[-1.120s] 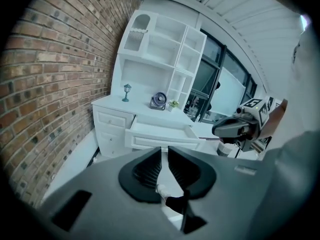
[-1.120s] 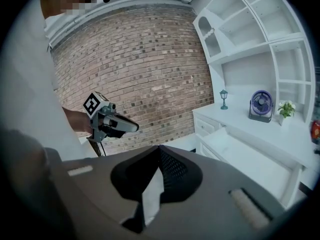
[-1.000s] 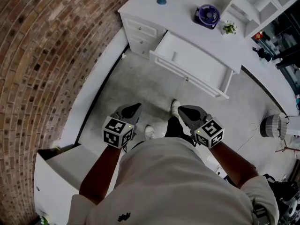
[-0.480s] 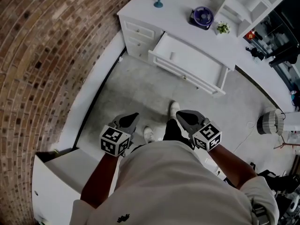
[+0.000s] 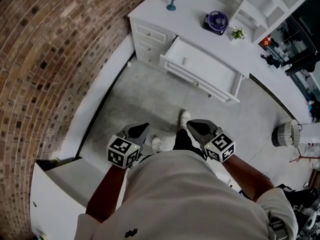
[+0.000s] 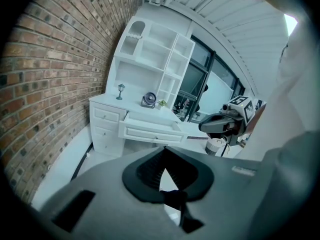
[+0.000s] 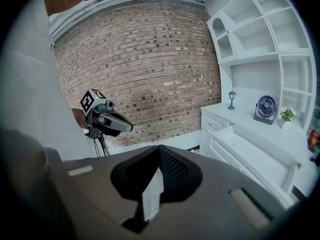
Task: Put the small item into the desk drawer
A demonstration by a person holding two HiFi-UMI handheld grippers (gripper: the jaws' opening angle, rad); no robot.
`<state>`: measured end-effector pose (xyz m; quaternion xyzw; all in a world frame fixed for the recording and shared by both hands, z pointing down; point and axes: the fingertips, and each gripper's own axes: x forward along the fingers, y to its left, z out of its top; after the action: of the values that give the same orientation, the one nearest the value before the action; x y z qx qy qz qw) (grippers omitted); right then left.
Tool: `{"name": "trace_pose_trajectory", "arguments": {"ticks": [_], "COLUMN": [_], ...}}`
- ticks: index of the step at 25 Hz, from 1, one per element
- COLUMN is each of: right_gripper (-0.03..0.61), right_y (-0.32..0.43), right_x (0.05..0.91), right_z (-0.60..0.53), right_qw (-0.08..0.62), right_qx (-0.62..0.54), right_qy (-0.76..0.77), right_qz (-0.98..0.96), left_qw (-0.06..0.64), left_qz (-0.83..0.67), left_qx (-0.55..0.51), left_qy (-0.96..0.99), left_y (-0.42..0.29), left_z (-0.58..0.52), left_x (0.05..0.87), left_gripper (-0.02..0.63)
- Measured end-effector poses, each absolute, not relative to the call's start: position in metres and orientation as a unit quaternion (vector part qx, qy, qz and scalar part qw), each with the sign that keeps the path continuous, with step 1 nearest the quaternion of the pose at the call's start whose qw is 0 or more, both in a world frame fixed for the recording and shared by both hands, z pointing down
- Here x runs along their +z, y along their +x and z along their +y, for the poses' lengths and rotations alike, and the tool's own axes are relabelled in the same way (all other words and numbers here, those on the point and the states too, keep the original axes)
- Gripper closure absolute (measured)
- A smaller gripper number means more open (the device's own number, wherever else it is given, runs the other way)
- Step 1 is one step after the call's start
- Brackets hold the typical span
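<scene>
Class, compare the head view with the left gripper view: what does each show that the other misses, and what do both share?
Only the head view shows the person's shoes and the marker cube on the left gripper. Only the left gripper view shows the tall windows and the ceiling. Both show the brick wall, the white desk with its open drawer, the small fan and the right gripper.

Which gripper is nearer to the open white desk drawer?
Right. The right gripper is in front of the open white desk drawer, across the grey floor; the left gripper sits further left, nearer the brown brick wall.
</scene>
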<state>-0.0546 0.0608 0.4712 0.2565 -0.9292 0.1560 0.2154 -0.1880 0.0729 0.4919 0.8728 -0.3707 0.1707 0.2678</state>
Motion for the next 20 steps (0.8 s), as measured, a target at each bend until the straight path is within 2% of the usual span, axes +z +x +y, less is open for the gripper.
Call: {"name": "trace_pose_trajectory", "arguments": {"ticks": [15, 20], "right_gripper": [0.566, 0.566], "right_y": [-0.041, -0.029], "right_x": [0.47, 0.474], "right_z": [0.061, 0.065], "right_qw": [0.221, 0.243], "right_qx": [0.15, 0.16], "right_qy": [0.266, 0.267], "right_qz": [-0.926, -0.919], "left_qw": [0.27, 0.271], "left_qz": [-0.348, -0.331], "left_qx": [0.178, 0.169], "left_qy": [0.88, 0.888], "left_y": [-0.176, -0.162], "left_z": [0.072, 0.065], "left_x": [0.493, 0.491], "left_gripper": [0.607, 0.607]}}
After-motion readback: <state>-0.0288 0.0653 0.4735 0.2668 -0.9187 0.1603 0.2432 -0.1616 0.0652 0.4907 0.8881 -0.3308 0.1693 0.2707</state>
